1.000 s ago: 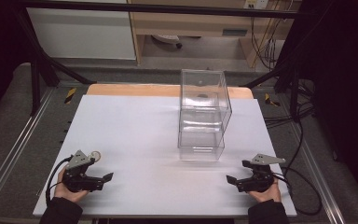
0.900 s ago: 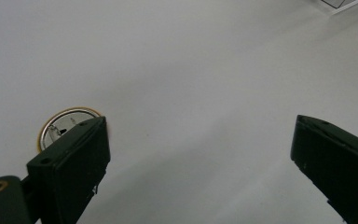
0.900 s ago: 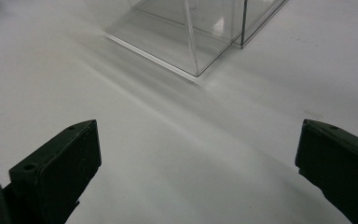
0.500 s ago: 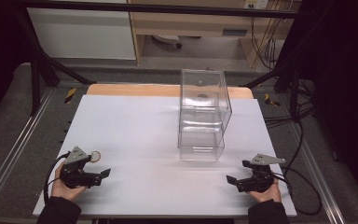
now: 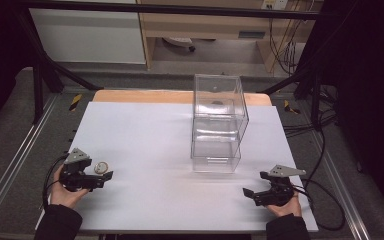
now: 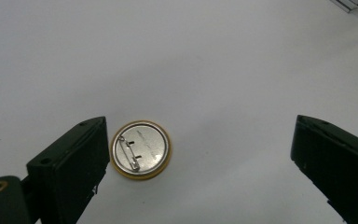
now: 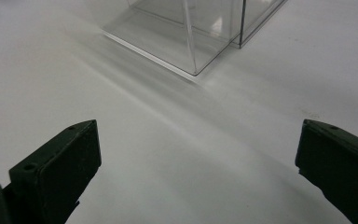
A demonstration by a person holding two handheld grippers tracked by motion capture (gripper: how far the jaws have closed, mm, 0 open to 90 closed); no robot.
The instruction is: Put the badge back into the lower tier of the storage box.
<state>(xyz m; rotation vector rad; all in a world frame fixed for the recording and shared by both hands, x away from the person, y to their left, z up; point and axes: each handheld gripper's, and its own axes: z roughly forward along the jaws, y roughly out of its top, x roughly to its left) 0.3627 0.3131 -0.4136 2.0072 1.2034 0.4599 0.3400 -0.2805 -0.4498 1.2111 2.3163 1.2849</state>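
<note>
Down at the near-left corner of the table [image 5: 145,130], the left tool [image 6: 200,154] has its jaws spread wide over a little pin badge [image 6: 141,149]. It's lying face down, so you get the silver back with the safety pin clasp and a thin gold rim around it. In the left gripper view the badge sits just beside the left-hand jaw, maybe touching it, hard to say, while the other jaw is well apart from it. So it's way off-centre in the gap.

That's where I think it could go wrong. If the jaws shut from here, the far one has to sweep most of the way across first, and a flat, thin disc on a smooth white surface will probably just skate, or get tipped up and flick out. The jaws may also ride over the rim instead of catching it, since there's barely any edge to bite. Shifting the tool sideways to centre the badge first seems like the safer call.

The right tool [image 5: 266,192] is also wide open with nothing in it, resting at the near-right corner, pointing toward the clear plastic box [image 5: 217,125] standing mid-table. The box looks like the likely destination, though that's my guess.
</note>
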